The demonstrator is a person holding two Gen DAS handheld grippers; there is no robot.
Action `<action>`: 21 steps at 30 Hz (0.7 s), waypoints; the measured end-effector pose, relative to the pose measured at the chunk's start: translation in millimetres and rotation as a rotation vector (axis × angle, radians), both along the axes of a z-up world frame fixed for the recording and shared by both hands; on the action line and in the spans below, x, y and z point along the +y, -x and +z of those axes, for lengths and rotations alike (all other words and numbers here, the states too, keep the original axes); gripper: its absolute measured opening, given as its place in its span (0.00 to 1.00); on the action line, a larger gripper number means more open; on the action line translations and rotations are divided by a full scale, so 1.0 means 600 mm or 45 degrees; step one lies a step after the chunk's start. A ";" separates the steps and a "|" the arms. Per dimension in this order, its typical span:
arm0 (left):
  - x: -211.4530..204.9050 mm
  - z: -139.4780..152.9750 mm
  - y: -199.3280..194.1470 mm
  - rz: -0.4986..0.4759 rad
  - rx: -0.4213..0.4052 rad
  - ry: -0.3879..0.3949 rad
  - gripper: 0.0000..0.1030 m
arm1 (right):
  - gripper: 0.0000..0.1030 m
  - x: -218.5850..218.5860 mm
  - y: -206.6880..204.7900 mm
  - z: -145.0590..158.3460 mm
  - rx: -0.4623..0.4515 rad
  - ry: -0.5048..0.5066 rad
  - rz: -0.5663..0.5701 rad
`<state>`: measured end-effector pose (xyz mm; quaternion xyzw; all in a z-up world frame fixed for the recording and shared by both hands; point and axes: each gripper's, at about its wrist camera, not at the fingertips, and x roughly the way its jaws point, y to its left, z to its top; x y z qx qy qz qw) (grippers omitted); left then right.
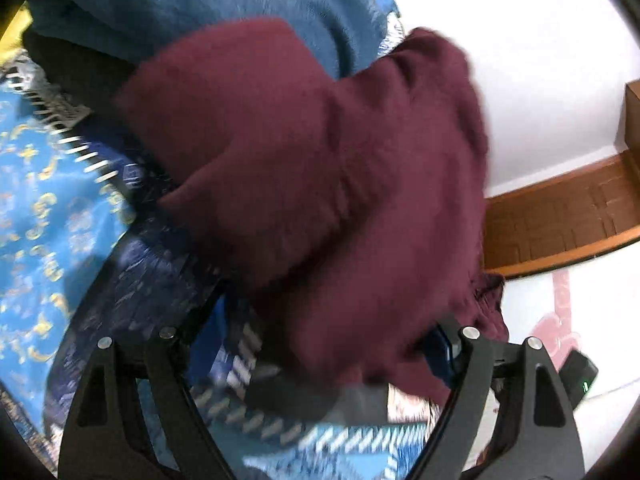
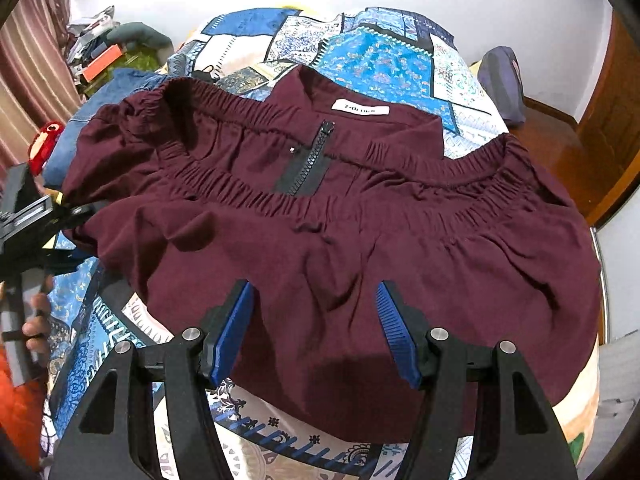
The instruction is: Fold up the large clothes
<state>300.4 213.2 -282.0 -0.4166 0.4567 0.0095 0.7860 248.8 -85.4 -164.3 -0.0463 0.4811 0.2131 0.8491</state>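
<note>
A maroon garment (image 2: 340,248) with an elastic waistband, a black zipper (image 2: 310,160) and a white label (image 2: 360,109) lies spread on the patterned bedspread (image 2: 372,52). My right gripper (image 2: 316,332) is open over its near edge, blue pads apart. In the left wrist view the same maroon cloth (image 1: 320,184) hangs bunched and blurred in front of my left gripper (image 1: 320,356). The jaws stand wide apart; one blue pad (image 1: 440,354) shows, the other is hidden by cloth. The left gripper also shows in the right wrist view (image 2: 36,216) at the garment's left edge.
A blue denim garment (image 1: 224,4) lies on the bed beyond the maroon one, also in the right wrist view (image 2: 96,96). A red plush toy (image 2: 46,142) sits at the left. White wall, wooden floor (image 1: 560,220) and clutter (image 2: 100,48) surround the bed.
</note>
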 end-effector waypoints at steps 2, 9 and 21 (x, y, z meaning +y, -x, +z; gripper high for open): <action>0.002 -0.012 -0.020 0.044 0.001 0.031 0.80 | 0.58 -0.001 -0.001 -0.002 0.005 -0.006 -0.002; -0.020 0.001 -0.043 0.188 -0.049 -0.022 0.75 | 0.58 0.000 0.000 0.005 0.007 0.008 -0.006; -0.064 0.113 0.005 0.311 -0.242 -0.148 0.19 | 0.58 -0.020 0.009 0.065 -0.091 0.001 -0.053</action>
